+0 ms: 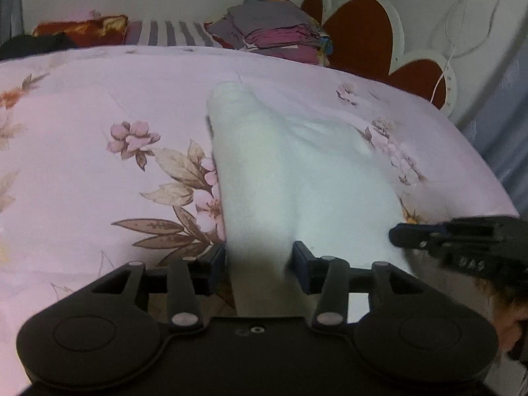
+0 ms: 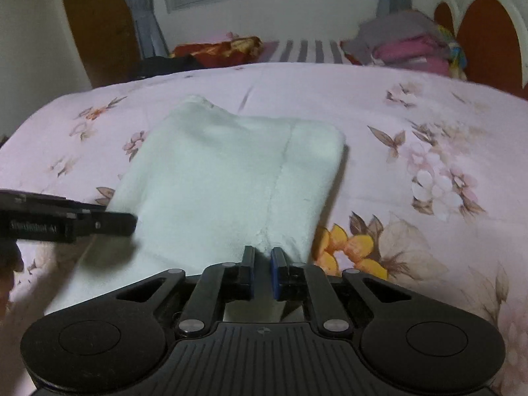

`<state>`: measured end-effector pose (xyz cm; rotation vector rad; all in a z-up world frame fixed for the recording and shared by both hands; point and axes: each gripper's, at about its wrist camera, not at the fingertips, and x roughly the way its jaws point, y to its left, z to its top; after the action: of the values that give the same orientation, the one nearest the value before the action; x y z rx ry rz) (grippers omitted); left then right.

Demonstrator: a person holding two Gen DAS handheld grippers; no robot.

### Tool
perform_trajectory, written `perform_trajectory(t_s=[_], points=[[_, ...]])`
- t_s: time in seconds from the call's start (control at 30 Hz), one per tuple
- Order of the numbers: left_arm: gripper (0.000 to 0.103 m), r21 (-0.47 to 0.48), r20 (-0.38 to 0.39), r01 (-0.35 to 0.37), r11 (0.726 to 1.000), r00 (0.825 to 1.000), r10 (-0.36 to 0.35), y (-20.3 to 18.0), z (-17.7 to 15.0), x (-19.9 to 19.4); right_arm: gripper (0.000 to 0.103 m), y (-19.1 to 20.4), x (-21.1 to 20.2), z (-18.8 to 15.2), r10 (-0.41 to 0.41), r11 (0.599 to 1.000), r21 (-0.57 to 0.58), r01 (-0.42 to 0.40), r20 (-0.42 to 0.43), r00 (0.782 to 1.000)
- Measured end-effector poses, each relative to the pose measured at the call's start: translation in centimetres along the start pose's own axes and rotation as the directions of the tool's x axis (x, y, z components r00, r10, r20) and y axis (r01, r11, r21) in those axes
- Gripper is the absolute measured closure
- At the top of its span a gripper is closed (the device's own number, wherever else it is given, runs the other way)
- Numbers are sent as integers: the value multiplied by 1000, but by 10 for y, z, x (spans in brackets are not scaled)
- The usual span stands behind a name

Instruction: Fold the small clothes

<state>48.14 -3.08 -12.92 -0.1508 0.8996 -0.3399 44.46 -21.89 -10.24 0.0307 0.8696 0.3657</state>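
1. My left gripper (image 1: 259, 269): jaws spread wide, straddling the near edge of the white garment (image 1: 297, 171); fabric runs between the pads, and I can't tell if they touch it.
2. My right gripper (image 2: 262, 272): jaws nearly closed, narrow gap, pinching the garment's near hem at a seam.
3. Garment lies flat on the floral bedsheet (image 2: 412, 138), folded lengthwise, reaching away from both grippers. Each gripper shows at the side of the other's view, touching the cloth edge.
4. Far end: stack of folded clothes (image 1: 280, 33), grey and pink, near the headboard (image 1: 359, 29). Striped pillow (image 2: 303, 51) and red cushion (image 2: 217, 49) beyond the sheet.
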Motion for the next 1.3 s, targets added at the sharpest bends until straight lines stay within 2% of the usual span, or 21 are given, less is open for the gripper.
perform_trajectory(t_s=[0.07, 0.1, 0.13, 0.17, 0.23, 0.27, 0.3, 0.33, 0.37, 0.4, 0.43, 0.47, 0.6, 0.7, 0.8, 0.87, 0.97, 1.0, 1.13, 1.2, 1.3], points=[[56, -9, -18, 2, 1000, 1000, -3, -1, 4, -5, 95, -2, -7, 1, 10, 1000, 0, -10, -14, 1000], [49, 2, -6, -8, 1000, 1000, 8, -4, 7, -10, 95, -4, -15, 2, 15, 1000, 15, -15, 2, 1000], [34, 33, 23, -35, 999, 999, 34, -9, 6, -18, 95, -7, -24, 3, 24, 999, 33, -25, 34, 999], [31, 55, 41, -47, 997, 998, 45, -10, 8, -22, 95, -10, -32, 4, 34, 998, 44, -36, 52, 998], [33, 42, 30, -28, 999, 999, 27, -9, 9, -22, 94, -17, -35, 10, 30, 997, 73, -35, 72, 997], [33, 20, 26, -16, 1000, 1000, 15, -7, 11, -21, 86, -25, -36, 12, 28, 991, 127, -40, 92, 995], [32, 0, 28, -7, 1000, 1000, 7, -4, 11, -21, 43, -35, -36, 13, 38, 980, 192, -58, 108, 993], [30, -12, 26, -9, 1000, 1000, 10, -3, 12, -19, 22, -42, -37, 15, 40, 964, 255, -72, 127, 991], [27, -18, 22, -11, 1000, 1000, 11, -2, 13, -18, 16, -51, -39, 13, 35, 947, 310, -83, 158, 987], [23, -23, 23, -4, 1000, 1000, 4, -1, 13, -18, 18, -59, -39, 12, 58, 932, 342, -115, 173, 983], [14, -36, 21, 3, 999, 1000, -2, 0, 13, -18, 23, -67, -35, 13, 94, 918, 369, -144, 152, 984], [11, -54, 17, 8, 999, 1000, -7, 2, 14, -17, 30, -73, -30, 14, 130, 904, 391, -172, 131, 983], [24, -155, 6, 68, 986, 998, -68, 17, 15, -9, 41, -94, -11, 7, 270, 834, 477, -279, 88, 959], [25, -219, -5, 94, 971, 995, -97, 26, 16, -1, 41, -106, 4, -1, 338, 787, 526, -321, 68, 939], [24, -325, -22, 172, 930, 982, -189, 40, 14, 12, 41, -114, 17, -8, 421, 714, 589, -379, 72, 904], [24, -351, -11, 187, 917, 979, -204, 44, 14, 15, 41, -117, 21, -11, 436, 684, 611, -398, 95, 895], [30, -354, -10, 185, 917, 979, -202, 43, 16, 18, 41, -119, 29, -10, 469, 652, 627, -426, 109, 877], [31, -346, -15, 180, 921, 980, -197, 40, 17, 20, 42, -118, 31, -9, 476, 651, 625, -431, 106, 873], [38, -298, -50, 116, 948, 989, -137, 26, 24, 26, 42, -102, 40, 5, 490, 696, 565, -443, 77, 868], [42, -281, -68, 78, 957, 993, -101, 18, 28, 29, 58, -95, 41, 9, 459, 740, 525, -420, 63, 886], [50, -212, -81, 27, 977, 996, -45, 3, 33, 31, 62, -84, 38, 13, 403, 798, 472, -374, 44, 914]])
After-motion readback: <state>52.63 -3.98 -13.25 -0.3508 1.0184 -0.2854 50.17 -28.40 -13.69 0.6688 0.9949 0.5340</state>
